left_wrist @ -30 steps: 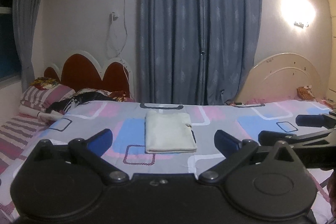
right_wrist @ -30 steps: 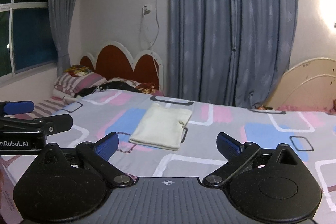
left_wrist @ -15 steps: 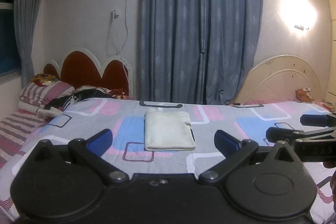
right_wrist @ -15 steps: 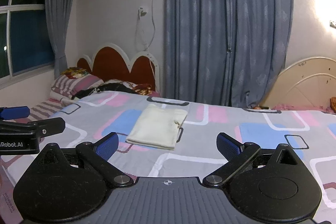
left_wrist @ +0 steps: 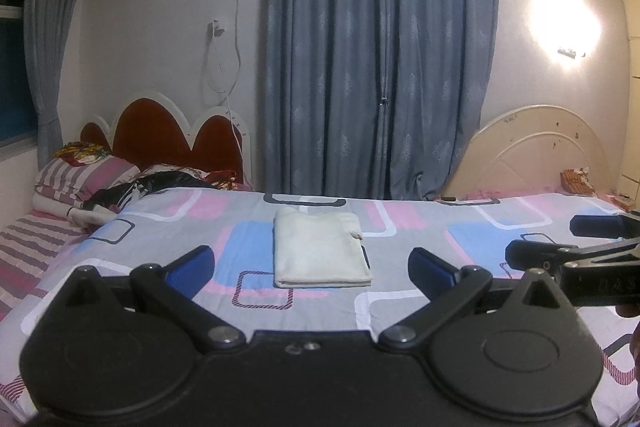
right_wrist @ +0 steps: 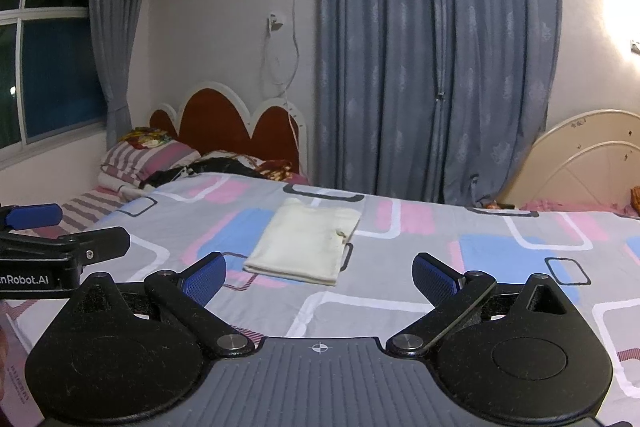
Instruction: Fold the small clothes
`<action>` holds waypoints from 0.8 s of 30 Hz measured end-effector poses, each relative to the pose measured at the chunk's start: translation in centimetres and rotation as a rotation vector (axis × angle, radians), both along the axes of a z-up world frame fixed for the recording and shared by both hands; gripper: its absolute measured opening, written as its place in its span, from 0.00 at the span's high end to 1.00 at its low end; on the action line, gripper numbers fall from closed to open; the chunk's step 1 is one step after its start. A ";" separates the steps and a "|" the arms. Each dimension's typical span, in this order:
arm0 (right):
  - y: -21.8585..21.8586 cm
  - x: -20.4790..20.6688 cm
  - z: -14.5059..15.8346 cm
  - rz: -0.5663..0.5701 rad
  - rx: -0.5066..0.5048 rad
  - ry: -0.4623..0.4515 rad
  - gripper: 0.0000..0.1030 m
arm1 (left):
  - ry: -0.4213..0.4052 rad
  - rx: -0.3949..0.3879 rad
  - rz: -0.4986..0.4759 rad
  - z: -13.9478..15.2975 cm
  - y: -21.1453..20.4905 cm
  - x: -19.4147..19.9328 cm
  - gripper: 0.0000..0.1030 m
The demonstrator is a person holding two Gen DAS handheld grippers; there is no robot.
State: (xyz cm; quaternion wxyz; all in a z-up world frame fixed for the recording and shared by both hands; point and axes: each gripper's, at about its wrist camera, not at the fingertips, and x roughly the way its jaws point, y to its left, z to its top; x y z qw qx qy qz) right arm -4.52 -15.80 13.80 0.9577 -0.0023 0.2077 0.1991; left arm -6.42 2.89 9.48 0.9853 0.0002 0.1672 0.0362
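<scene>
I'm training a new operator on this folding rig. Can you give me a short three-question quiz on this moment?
1. True or false: the left claw grips the cream garment.
2. The garment lies: A) crumpled B) folded flat C) hanging off the bed.
3. Fill in: the right claw is ___.

Key: 1 false, both claws are open and off it; 2 B; 3 open.

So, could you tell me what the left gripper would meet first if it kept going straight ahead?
Probably the folded cream garment on the bedspread. It lies centred ahead of the open left gripper, though depth is unclear.
</scene>
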 end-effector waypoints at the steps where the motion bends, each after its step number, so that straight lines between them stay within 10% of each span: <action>1: -0.2 -0.1 0.0 0.001 0.001 -0.001 0.04 | 0.000 0.000 -0.001 0.0 0.1 0.1 0.00; 24: -0.4 0.4 -0.1 0.008 0.001 -0.003 0.04 | -0.014 0.016 0.002 0.3 -0.7 0.3 0.01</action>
